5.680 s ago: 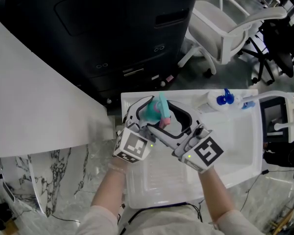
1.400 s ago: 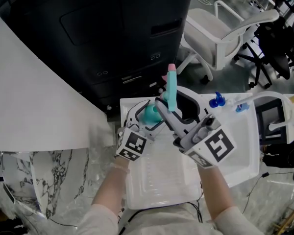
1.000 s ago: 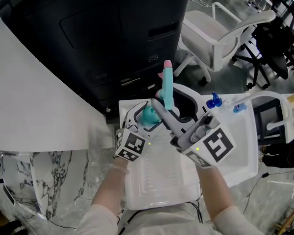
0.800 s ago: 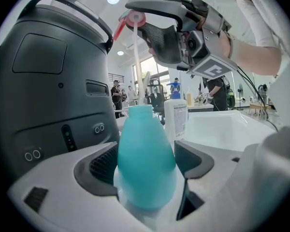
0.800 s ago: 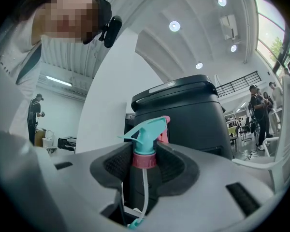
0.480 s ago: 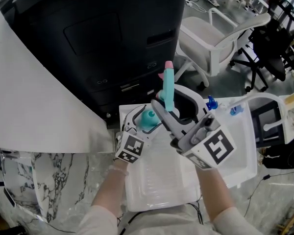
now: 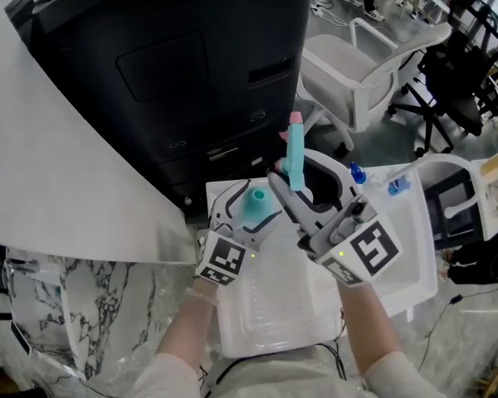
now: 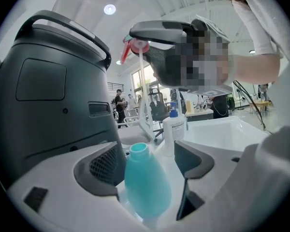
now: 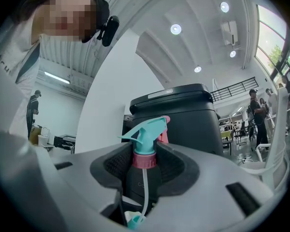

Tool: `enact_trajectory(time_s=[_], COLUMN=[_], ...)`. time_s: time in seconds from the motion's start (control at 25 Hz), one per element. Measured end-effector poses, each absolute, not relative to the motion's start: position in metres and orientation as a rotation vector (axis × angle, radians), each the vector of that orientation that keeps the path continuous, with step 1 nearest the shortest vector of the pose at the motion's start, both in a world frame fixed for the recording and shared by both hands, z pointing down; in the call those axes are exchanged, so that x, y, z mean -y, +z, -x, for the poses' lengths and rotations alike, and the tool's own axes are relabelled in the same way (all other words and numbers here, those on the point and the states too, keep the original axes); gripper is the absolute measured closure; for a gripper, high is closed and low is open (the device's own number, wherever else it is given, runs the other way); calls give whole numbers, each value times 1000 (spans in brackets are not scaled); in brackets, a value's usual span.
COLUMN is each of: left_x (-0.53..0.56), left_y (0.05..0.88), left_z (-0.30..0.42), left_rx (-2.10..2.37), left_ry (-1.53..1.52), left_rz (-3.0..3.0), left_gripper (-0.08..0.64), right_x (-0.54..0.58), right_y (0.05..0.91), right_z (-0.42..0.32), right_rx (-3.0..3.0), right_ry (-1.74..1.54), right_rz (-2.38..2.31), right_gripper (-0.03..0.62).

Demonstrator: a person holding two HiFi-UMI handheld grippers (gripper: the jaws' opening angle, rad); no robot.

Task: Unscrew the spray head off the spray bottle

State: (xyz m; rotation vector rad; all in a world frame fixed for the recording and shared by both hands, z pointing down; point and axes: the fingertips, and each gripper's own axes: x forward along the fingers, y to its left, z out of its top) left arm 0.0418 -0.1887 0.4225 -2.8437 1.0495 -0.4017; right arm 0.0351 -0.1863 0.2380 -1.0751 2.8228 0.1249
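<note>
Two firm grasps: spray head [image 9: 146, 146] between right fingers [image 9: 178, 167], bottle [image 8: 146, 186] between left fingers [image 8: 102, 169].

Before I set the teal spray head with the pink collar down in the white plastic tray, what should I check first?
1. Teal spray head off the teal plastic bottle: ok, the bottle's neck stands open.
2. Right gripper grip: ok, jaws closed on the head's pink collar.
3. Left gripper grip: ok, closed on the upright bottle.
4. Clear dip tube out of the neck: cannot tell, its tip hangs right at the mouth.
5. Room in the white plastic tray: ok, the near part is bare; a white pump bottle stands at the far edge.
</note>
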Motion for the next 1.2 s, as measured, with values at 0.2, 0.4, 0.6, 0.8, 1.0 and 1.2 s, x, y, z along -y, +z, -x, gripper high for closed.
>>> enact_trajectory(time_s=[0.2,0.4,0.6,0.8,1.0,1.2], left_x=[176,164,150,141,132,124], left_y=[407,382,365,357,349,346], left_z=[-32,-16,-5,8,24,41], left_rx=[-1069,-1129,-1168,-1235,-1319,-1417], left_ry=[-394,-320,-255,-246,-191,-149], left_rz=[2822,2821,2841,2805,2794,2790], left_gripper=[206,206,221,335,445,504], right_x=[179,168,154,143,134,124], right_y=[244,249,256,266,275,285], right_z=[-44,-55,-60,-68,-75,-77], right_rx=[-2836,-2846,-2870,-2894,-2892,-2902], right_ry=[99,78,62,37,-5,-29], right_rz=[1117,1151,1174,1210,1247,1267], right_gripper=[436,436,436,436,436,436])
